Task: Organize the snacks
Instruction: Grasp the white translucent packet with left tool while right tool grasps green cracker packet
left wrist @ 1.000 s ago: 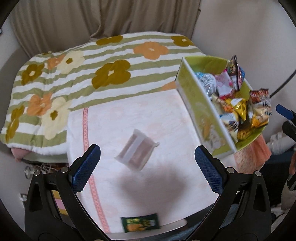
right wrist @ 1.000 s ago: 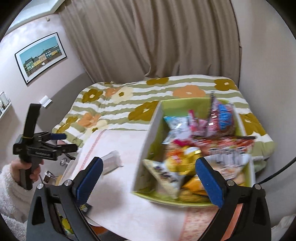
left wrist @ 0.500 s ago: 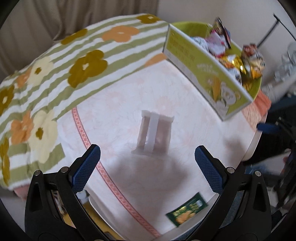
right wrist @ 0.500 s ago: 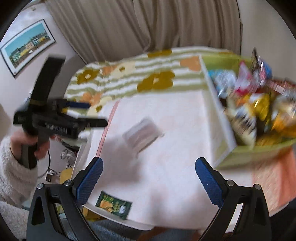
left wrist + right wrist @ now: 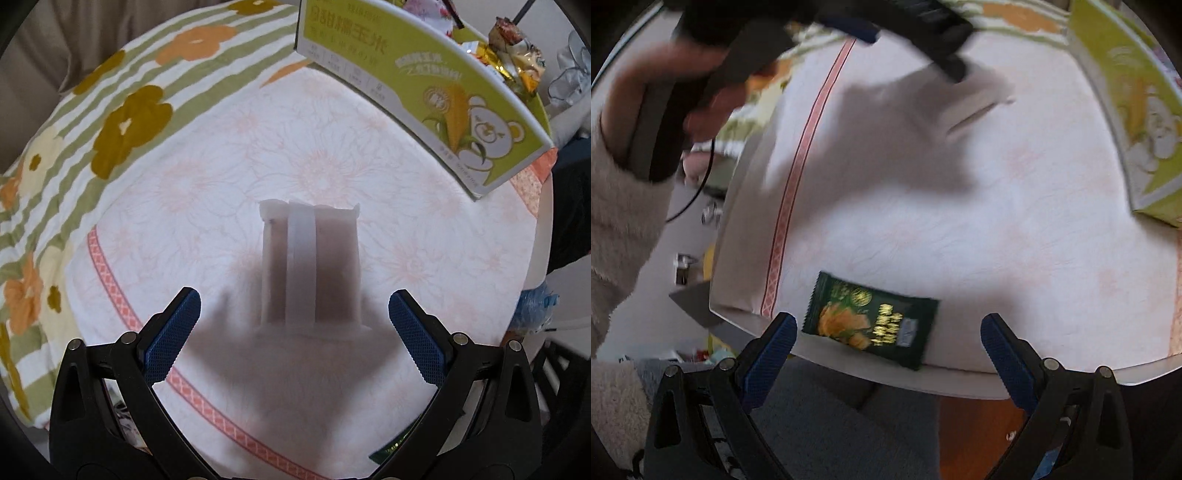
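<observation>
A clear-wrapped brown snack bar lies flat on the white floral tablecloth. My left gripper is open, hovering just above its near end, fingers either side. A dark green snack packet lies at the table's front edge. My right gripper is open just in front of it, fingers straddling it. The green corn-print box holding several snack packets stands at the right; it also shows in the right wrist view.
A striped flower-print bedspread lies behind the table. The table's rim drops to a grey lap and wood floor. The left hand and its gripper hang over the table's far left.
Both grippers have dropped toward the table. The left closed in on the clear-wrapped bar. The right swung left and down from the box to the green packet.
</observation>
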